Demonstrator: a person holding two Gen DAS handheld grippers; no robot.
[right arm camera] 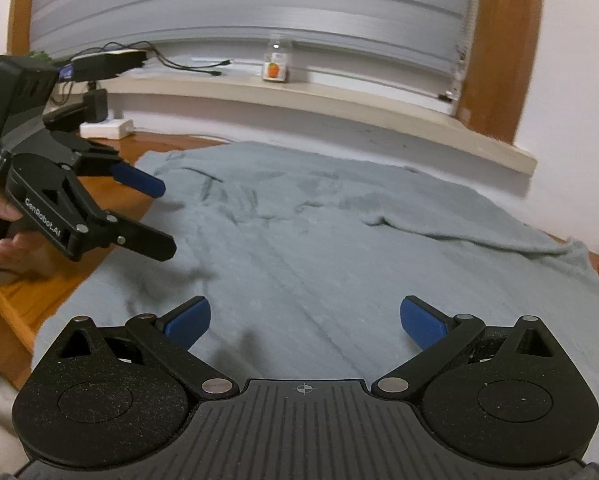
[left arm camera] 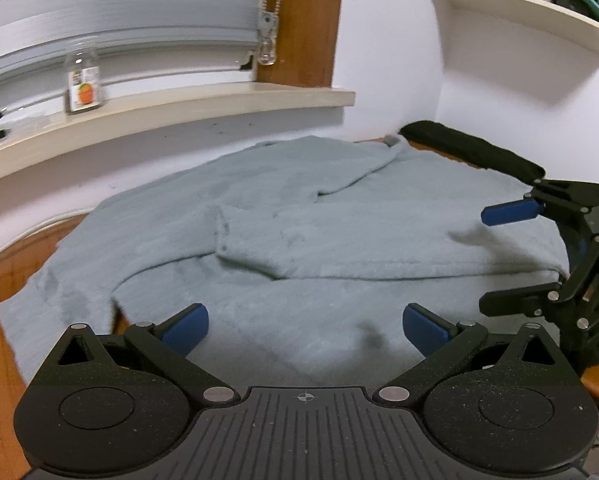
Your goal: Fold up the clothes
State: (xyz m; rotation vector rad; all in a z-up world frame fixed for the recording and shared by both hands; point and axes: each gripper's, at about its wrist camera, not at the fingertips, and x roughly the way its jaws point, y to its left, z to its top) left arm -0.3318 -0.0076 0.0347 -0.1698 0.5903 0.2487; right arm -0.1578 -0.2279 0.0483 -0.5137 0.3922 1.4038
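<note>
Black left claw [right arm camera: 167, 220], blue fingertips [right arm camera: 139, 178], white "GenRobot.AI" lettering.

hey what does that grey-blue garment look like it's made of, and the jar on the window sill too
Garment: likely a soft fleece or terry-like knit, matte; the sign is its fuzzy, napped surface and thick, rounded folds.
Jar: clear glass or clear plastic, glossy; you can see the blinds through it. It carries a paper-looking label with an orange picture.

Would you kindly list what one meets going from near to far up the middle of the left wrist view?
Left tongs, open → pale blue-grey garment spread flat, one sleeve folded across it → white wall below the sill → cream windowsill → closed blinds.
</note>
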